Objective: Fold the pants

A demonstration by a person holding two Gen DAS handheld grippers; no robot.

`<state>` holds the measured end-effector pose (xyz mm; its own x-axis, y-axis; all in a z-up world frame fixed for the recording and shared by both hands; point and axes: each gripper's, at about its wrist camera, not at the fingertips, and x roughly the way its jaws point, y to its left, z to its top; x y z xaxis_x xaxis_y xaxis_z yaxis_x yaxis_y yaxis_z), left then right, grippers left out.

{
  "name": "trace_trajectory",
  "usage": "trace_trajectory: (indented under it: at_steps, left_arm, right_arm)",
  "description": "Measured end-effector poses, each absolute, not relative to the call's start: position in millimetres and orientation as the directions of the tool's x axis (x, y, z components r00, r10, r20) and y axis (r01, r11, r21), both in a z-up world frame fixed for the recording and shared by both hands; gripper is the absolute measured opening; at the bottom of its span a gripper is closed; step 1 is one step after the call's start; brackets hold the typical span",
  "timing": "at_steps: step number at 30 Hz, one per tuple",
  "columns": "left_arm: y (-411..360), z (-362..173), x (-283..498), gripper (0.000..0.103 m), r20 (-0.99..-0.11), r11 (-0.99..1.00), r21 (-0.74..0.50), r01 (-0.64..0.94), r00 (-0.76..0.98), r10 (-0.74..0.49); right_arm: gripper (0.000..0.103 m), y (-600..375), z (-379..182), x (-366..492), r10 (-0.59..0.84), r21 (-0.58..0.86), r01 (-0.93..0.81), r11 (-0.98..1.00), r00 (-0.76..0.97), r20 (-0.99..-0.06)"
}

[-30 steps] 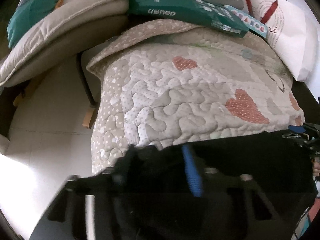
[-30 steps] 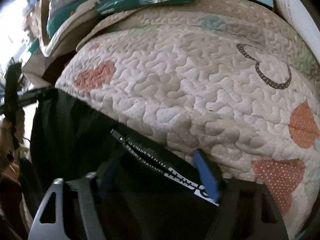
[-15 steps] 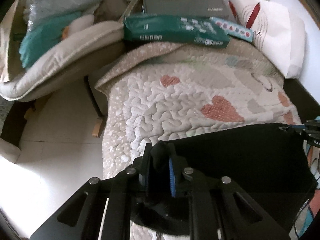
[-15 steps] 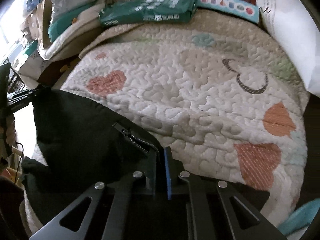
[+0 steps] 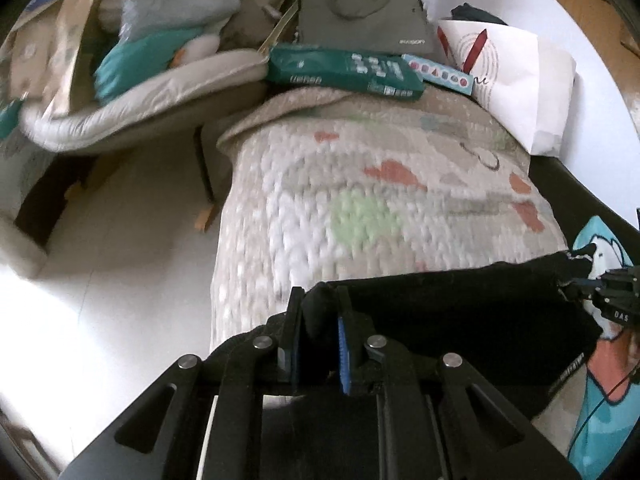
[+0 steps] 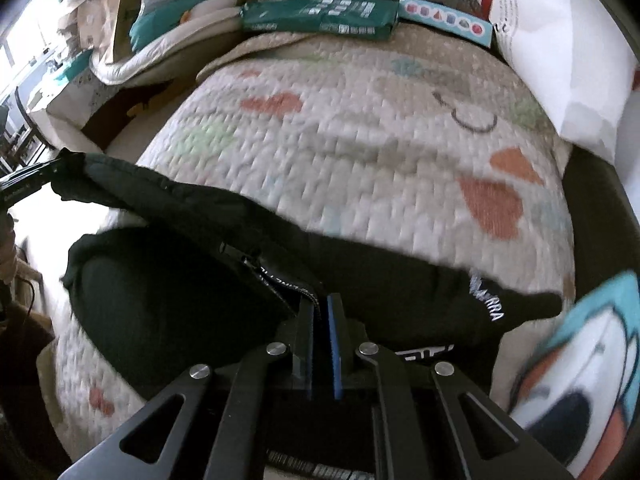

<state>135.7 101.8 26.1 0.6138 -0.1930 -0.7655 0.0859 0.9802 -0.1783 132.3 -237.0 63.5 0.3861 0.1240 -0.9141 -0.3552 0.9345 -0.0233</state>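
The black pants (image 5: 452, 316) hang stretched between my two grippers above a quilted bedspread (image 5: 380, 184) with hearts. My left gripper (image 5: 320, 300) is shut on a thick bunch of the black cloth at one corner. In the right wrist view the pants (image 6: 168, 280) sag in a wide fold, and my right gripper (image 6: 320, 308) is shut on the edge by the zipper (image 6: 260, 268) and white lettering. The right gripper (image 5: 612, 284) also shows at the left wrist view's right edge, and the left gripper (image 6: 32, 178) shows at the far left of the right wrist view.
A green packet (image 5: 344, 70), a small colourful box (image 5: 438, 72), a grey bag (image 5: 364, 26) and a white paper bag (image 5: 516, 84) lie at the bed's far end. Cushions and bedding (image 5: 132, 92) pile up at left beside bare white floor (image 5: 100, 280). A turquoise printed pillow (image 6: 580, 368) lies at right.
Both grippers closed on the pants' edge, then lifted and pulled back together, so more of the quilt shows and the pants now hang stretched between them.
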Motion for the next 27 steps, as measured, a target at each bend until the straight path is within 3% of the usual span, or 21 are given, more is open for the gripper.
trace_trajectory:
  at_steps: [5,12,15,18,20,22,27]
  left_arm:
    - [103.6,3.2,97.7,0.014,-0.802,0.980,-0.193,0.040,0.570,-0.181]
    - [89.0,-17.5,57.0,0.014,-0.835,0.994,-0.105,0.031,0.541,-0.105]
    - [88.1,-26.6,49.5,0.020,-0.853,0.998,-0.063,0.020,0.519,-0.064]
    - [91.8,-28.3,41.1,0.041,-0.864,0.999,-0.036,-0.010,0.503,-0.026]
    - [98.4,-23.6,34.2,0.057,-0.868,0.999,-0.033,-0.036,0.497,-0.011]
    - [108.6,-14.8,24.0,0.061,-0.870,0.996,-0.079,-0.051,0.490,-0.044]
    - [132.8,21.3,0.9,0.063,-0.830,0.984,-0.109,-0.138,0.558,-0.014]
  right_arm:
    - [0.007,-230.7,47.2,89.4,0.085,-0.048,-0.357,0.933,0.346,-0.934]
    - [0.007,-230.7,19.9,49.1,0.039,-0.067,-0.338,0.939,0.299,-0.954]
    - [0.009,-224.8,12.8,42.2,0.013,-0.089,-0.345,0.934,0.281,-0.960]
    - [0.017,-223.0,9.9,34.7,-0.016,-0.109,-0.338,0.935,0.267,-0.964]
    - [0.041,-224.9,9.6,30.7,-0.018,-0.103,-0.330,0.939,0.249,-0.968]
    - [0.055,-225.9,11.7,25.0,-0.019,-0.098,-0.323,0.941,0.239,-0.971]
    - [0.056,-221.2,49.0,13.0,0.053,-0.051,-0.310,0.949,0.319,-0.946]
